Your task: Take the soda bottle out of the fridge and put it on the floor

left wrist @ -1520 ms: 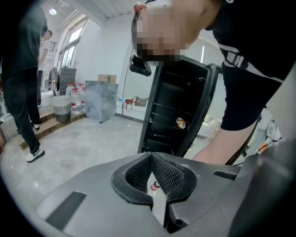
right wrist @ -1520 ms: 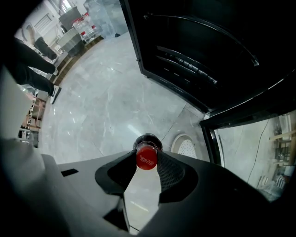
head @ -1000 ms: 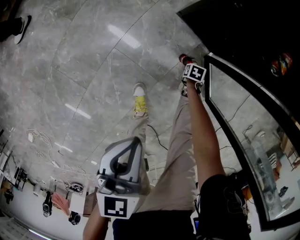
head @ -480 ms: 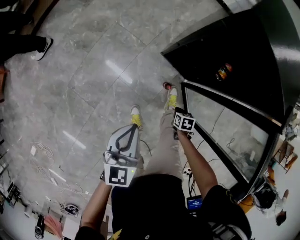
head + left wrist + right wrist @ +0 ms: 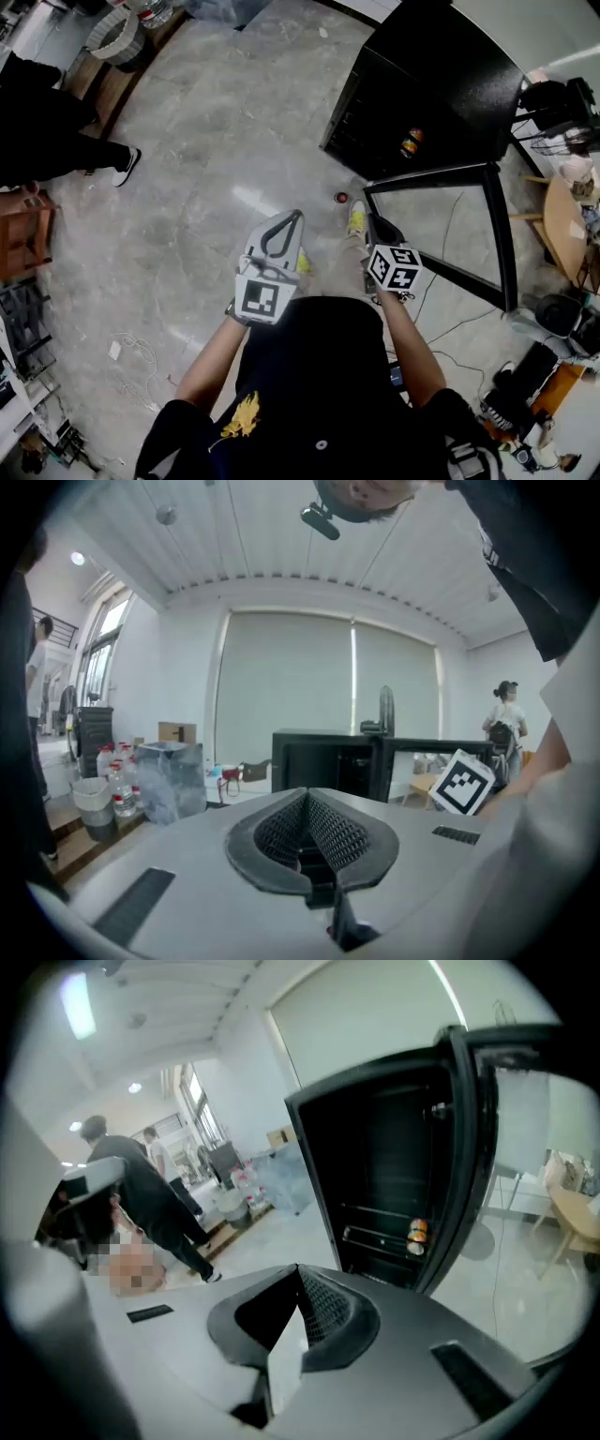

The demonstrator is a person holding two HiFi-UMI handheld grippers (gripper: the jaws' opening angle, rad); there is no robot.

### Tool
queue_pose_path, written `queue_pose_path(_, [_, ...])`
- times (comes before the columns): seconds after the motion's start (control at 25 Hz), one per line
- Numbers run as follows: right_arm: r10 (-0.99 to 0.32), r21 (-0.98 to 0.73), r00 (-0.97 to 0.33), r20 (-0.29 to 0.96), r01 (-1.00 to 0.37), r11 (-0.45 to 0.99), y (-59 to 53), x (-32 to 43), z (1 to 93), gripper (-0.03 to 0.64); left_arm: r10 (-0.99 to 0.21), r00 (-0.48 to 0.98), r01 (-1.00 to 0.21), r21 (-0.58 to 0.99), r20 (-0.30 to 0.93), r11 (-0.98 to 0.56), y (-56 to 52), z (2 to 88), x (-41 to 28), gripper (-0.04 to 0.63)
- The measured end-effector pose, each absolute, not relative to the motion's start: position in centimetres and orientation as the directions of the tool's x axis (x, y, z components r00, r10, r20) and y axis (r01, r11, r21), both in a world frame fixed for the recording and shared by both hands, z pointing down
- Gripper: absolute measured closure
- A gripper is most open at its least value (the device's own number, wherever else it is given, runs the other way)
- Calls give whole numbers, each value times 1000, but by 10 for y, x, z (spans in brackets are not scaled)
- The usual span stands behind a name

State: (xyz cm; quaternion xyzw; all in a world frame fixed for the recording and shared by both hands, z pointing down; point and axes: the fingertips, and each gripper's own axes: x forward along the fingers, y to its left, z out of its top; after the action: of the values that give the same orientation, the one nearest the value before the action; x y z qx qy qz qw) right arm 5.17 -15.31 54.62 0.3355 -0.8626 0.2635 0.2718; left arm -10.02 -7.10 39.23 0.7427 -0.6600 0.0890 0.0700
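Grey marble floor point(image 5: 206, 141) fills the head view, with one bystander in black point(image 5: 42, 141) at 9 o'clock. One person stands at centre holding two tools, both empty. The left tool point(image 5: 291, 218) has its jaws pressed together on nothing, and the right tool point(image 5: 379, 228) is likewise fully closed with nothing between its pads. One soda bottle point(image 5: 341, 197), seen from above as little more than a red cap, stands on the floor at 12 o'clock. It is just beside the person's right shoe point(image 5: 357, 217) and apart from both tools, so the task looks finished. One black fridge point(image 5: 441, 75) sits at 1 o'clock, its single glass door point(image 5: 427, 180) hanging wide open toward 3 o'clock. A small cluster of orange drinks point(image 5: 410, 142) remains on a lower shelf, too small to count. The likeliest trouble from here is a careless step: the bottle is so close to the shoe that a shuffle of the foot could tip it and send it rolling. The open door, near the right arm, may also sweep into the bottle if swung shut without a look.
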Motion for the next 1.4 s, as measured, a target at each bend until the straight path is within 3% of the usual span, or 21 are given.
queue_pose_path(0.24, [-558,-266,-723,408,-678,685,-121,63,405,623,-977,196,-979,-36,78,-200,-84,325,-56,577])
queue_pose_path(0.44, [-656,-225,-695,294,-717,660,-106,91,357,623,-964,262,-965,16,40,-261,-92,304,-21,576])
queue_pose_path(0.84, [-731,-208,-637,247,-771,602,-90,149,347,623,-911,406,-905,-110,68,-411,-96,294,38,577])
queue_pose_path(1.0, [-745,-193,-615,259,-789,584,-87,171,347,623,-909,417,-904,-94,28,-417,-95,284,55,577])
queue_pose_path(1.4, [-744,-230,-629,228,-777,586,-73,171,346,623,-915,396,-911,-88,79,-402,-68,299,49,577])
